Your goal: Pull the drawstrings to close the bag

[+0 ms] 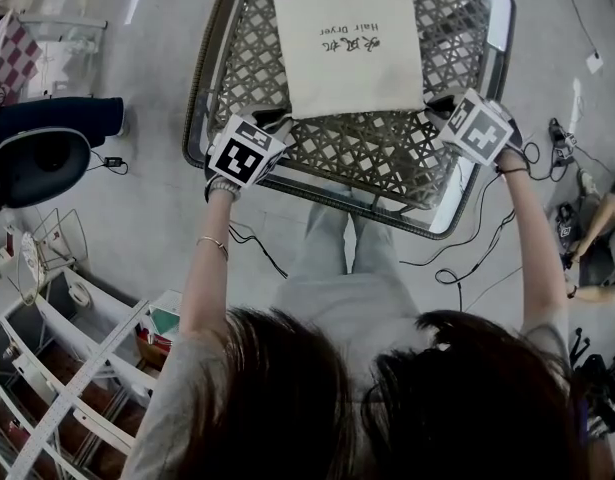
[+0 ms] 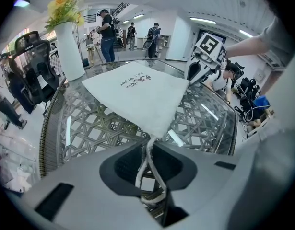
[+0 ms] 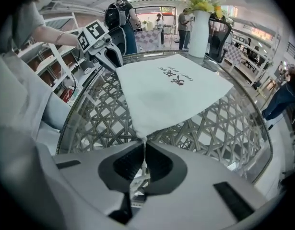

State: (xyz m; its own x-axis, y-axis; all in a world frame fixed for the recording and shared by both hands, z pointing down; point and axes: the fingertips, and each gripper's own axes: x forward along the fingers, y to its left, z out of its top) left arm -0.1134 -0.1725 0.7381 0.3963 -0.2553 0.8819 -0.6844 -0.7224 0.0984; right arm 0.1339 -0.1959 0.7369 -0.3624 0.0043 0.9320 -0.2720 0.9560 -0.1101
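1. Cloth bag (image 1: 349, 43), flat, square and off-white with dark print, lies on a glass table (image 1: 467, 183) over woven lattice.
2. Left gripper (image 2: 149, 145) is clamped on a thick, twisted drawstring (image 2: 146, 169) at one bag corner. Right gripper (image 3: 143, 145) is pinched tight on a thinner cord (image 3: 143, 163) at the other.
3. Only the gripper views show a tall white vase (image 2: 70, 49) of yellow flowers.

Bright, even light from ceiling strips (image 2: 205, 20); glare on glass tabletop (image 1: 499, 18); fisheye edges warped; left tool (image 2: 149, 147) softly blurred.
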